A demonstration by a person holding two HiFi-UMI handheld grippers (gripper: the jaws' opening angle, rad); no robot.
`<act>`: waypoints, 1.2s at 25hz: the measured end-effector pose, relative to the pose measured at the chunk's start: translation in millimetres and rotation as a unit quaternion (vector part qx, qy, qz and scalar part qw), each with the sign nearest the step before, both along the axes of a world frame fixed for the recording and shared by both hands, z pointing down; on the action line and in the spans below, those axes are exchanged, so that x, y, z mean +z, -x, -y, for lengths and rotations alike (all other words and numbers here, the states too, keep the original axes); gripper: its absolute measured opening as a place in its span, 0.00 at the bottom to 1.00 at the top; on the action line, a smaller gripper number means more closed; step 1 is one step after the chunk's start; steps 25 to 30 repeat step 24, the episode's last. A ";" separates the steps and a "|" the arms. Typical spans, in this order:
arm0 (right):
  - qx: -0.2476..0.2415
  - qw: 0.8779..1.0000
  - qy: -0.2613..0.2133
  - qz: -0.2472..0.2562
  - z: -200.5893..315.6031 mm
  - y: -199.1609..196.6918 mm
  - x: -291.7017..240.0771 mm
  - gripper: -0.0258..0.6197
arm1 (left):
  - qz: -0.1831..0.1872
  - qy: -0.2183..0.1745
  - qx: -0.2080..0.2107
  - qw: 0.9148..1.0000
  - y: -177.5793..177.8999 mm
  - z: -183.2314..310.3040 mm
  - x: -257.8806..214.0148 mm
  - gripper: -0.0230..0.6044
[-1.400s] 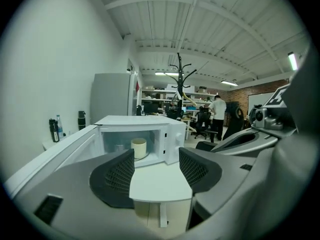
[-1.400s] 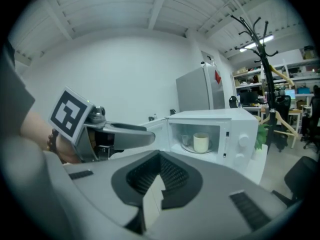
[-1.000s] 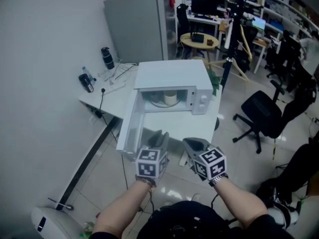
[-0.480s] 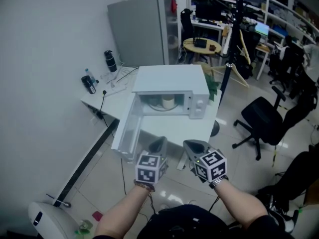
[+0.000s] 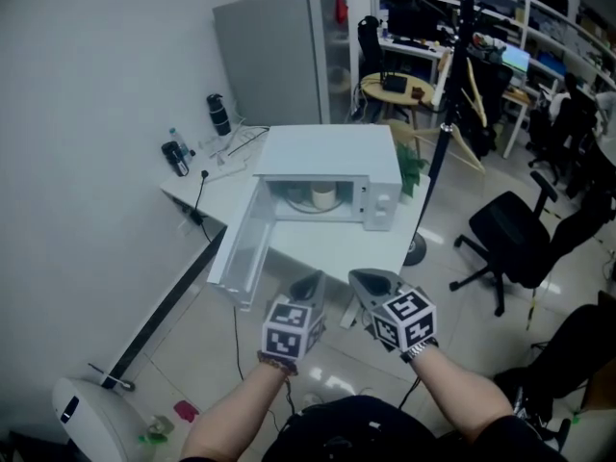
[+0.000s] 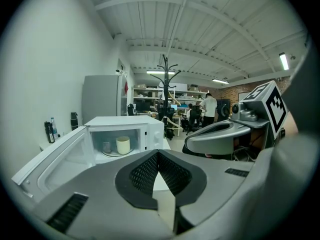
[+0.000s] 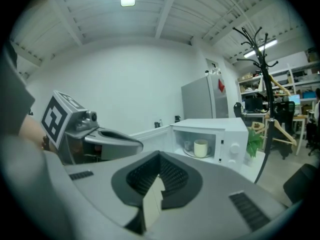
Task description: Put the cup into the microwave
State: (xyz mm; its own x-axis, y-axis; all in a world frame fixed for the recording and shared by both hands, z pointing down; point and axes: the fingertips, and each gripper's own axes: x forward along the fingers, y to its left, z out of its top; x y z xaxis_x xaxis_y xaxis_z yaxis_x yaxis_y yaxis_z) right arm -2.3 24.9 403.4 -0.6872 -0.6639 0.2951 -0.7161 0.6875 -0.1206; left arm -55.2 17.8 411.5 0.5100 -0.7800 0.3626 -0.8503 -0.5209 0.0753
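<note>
Now the cup [image 5: 324,196] sits inside the open microwave [image 5: 332,152], well apart from your left gripper [image 5: 309,285] and right gripper [image 5: 372,281]; both jaws are closed, holding nothing.

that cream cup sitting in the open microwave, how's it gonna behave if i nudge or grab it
The cup looks stiff, probably ceramic, so it should hold its shape when gripped. Squat and straight-sided, it seems unlikely to tip. It stands on the smooth turntable plate, so a push may slide it.
</note>
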 end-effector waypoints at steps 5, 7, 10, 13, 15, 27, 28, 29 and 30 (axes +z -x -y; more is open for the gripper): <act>-0.006 1.000 -0.001 0.002 -0.2 -2.8 -0.3 0.06 | 0.007 0.007 -0.002 1.000 -2.6 -0.4 2.7 0.04; -0.009 1.000 0.001 0.003 -0.9 -3.3 0.4 0.06 | 0.009 0.008 -0.004 1.000 -3.3 -0.8 4.2 0.04; -0.013 1.000 0.003 0.002 -1.1 -3.2 1.2 0.06 | 0.010 0.011 -0.004 1.000 -4.1 -0.9 5.8 0.04; -0.015 1.000 0.004 0.002 -1.7 -2.6 2.2 0.06 | 0.010 0.014 -0.004 1.000 -4.2 -1.7 7.7 0.04; -0.015 1.000 0.003 0.002 -2.4 -2.5 1.9 0.06 | 0.010 0.015 -0.004 1.000 -4.2 -2.2 8.5 0.04; -0.013 1.000 0.002 0.002 -3.0 -4.1 2.3 0.06 | 0.011 0.016 0.001 1.000 -7.9 -1.9 9.2 0.04; -0.013 1.000 0.002 0.002 -3.0 -4.1 2.3 0.06 | 0.011 0.016 0.001 1.000 -7.9 -1.9 9.2 0.04; -0.013 1.000 0.002 0.002 -3.0 -4.1 2.3 0.06 | 0.011 0.016 0.001 1.000 -7.9 -1.9 9.2 0.04; -0.013 1.000 0.002 0.002 -3.0 -4.1 2.3 0.06 | 0.011 0.016 0.001 1.000 -7.9 -1.9 9.2 0.04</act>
